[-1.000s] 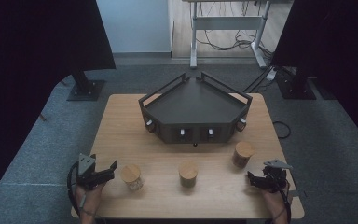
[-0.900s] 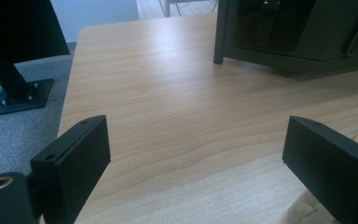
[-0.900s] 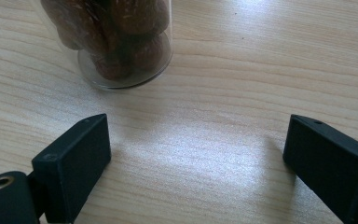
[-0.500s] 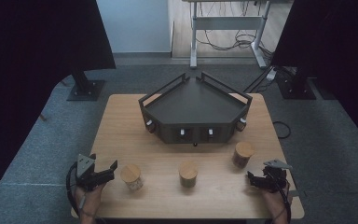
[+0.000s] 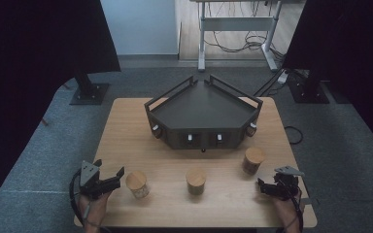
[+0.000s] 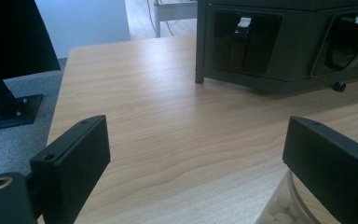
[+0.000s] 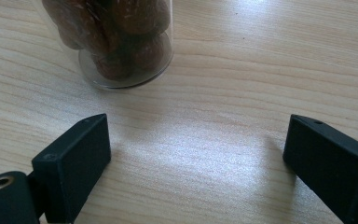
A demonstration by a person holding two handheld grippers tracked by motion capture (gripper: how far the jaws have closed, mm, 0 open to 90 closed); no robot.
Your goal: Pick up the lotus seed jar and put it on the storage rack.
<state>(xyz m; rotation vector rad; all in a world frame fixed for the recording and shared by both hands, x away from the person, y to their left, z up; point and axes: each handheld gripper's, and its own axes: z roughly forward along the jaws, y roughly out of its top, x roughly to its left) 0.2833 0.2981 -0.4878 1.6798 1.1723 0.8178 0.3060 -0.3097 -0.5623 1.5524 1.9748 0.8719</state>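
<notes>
1. Jars: three cork-lidded, in a row on the surface [image 5: 126,126] in front of the black tray [image 5: 201,104].
2. Left jar [image 5: 137,184] just beside left gripper [image 5: 118,175]; jaws spread, empty. Glass with pale contents shows behind its one jaw in the left gripper view.
3. Right jar [image 5: 253,160], dark brown contents, near right gripper [image 5: 261,187]; jaws spread, empty, apart from it.
4. Middle jar [image 5: 195,180] between, untouched.
5. Bare wood between each gripper and its jar.

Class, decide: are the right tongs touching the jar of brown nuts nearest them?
Apart. In the right gripper view, bare table lies between the open right tongs and the jar of brown nuts.
</notes>
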